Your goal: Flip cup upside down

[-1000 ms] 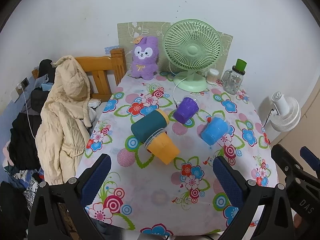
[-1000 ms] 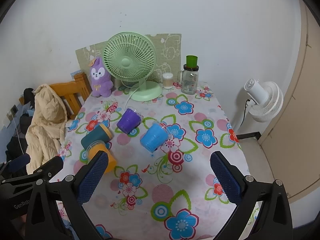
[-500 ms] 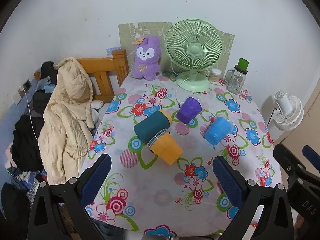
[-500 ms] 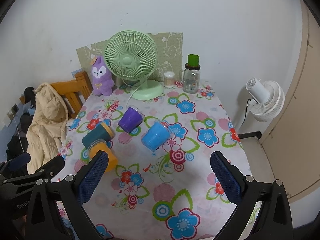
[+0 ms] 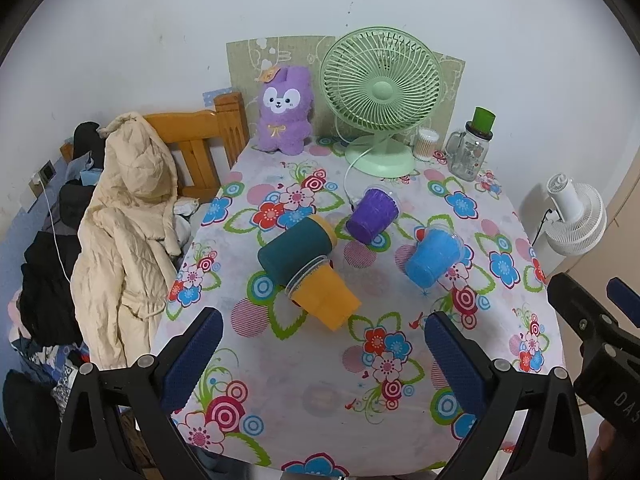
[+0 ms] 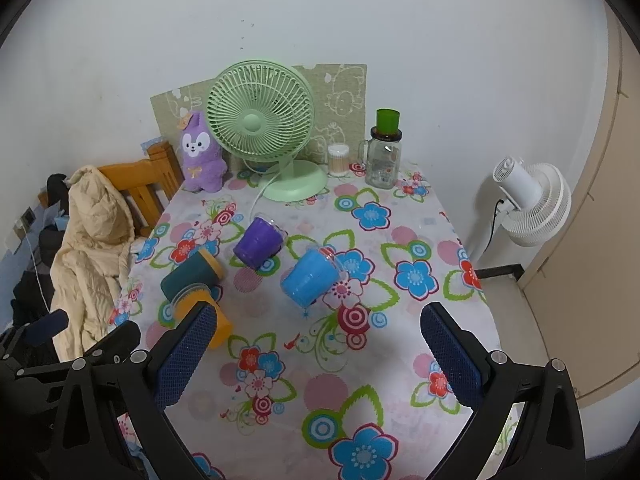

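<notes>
Both views have shifted slightly since the earlier frames: the scene sits a little lower and closer, and no cup has changed position. I read the left claw [image 5: 320, 344] as wide open, holding nothing, above the near part of the tabletop [image 5: 304, 392]. I read the right claw [image 6: 316, 342] as equally wide open and empty, just to the right of the left one.

Four cups lie on their sides on the flowered tabletop:
- Teal cup [image 5: 294, 250]: left of centre, yellow rim facing the far side.
- Orange cup [image 5: 326, 298]: nearest to me, its clear rim touching the teal cup's base end.
- Purple cup [image 5: 373, 216]: beyond the teal cup, near the fan cord, base toward me.
- Blue cup [image 5: 434, 257]: right of the purple cup, apart from it, base toward me.

Neither claw touches any cup.

At the far edge stand a plush [image 5: 285, 110], a green fan [image 5: 382, 100], a small swab jar [image 5: 426, 144] and a glass jar [image 5: 470, 152]. A coat [image 5: 128, 216] hangs over a chair [image 5: 200, 136] at the left. A white fan [image 5: 576, 216] stands on the floor at the right.
</notes>
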Tool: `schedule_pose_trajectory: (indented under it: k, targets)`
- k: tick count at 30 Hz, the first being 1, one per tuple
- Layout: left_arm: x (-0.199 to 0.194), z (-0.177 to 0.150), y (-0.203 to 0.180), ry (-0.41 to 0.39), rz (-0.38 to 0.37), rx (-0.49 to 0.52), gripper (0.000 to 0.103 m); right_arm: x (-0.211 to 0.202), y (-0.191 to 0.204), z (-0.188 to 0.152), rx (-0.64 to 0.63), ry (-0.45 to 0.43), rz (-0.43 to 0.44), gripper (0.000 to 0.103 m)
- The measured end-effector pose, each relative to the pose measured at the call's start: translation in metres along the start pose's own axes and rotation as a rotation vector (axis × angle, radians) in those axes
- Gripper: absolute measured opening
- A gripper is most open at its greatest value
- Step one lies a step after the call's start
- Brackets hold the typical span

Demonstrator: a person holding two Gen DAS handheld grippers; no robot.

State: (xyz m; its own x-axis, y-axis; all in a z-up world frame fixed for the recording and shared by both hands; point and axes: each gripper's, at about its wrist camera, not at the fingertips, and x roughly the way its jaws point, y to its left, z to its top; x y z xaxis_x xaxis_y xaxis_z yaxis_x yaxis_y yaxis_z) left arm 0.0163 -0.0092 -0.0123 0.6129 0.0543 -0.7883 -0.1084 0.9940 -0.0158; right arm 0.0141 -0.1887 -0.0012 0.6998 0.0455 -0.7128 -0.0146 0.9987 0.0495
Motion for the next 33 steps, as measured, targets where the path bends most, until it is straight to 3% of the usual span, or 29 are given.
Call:
schedule_pose_trajectory:
  k: [17, 33]
  targets:
    - [0.032, 0.003, -0.004, 0.053, 0.008, -0.028, 0.102, 0.03, 0.012, 0.014, -0.053, 0.042, 0.039, 0.103]
    - [0.115, -0.006, -0.009, 0.203, 0.06, -0.165, 0.101, 0.125, 0.014, 0.014, -0.144, 0.206, 0.082, 0.103]
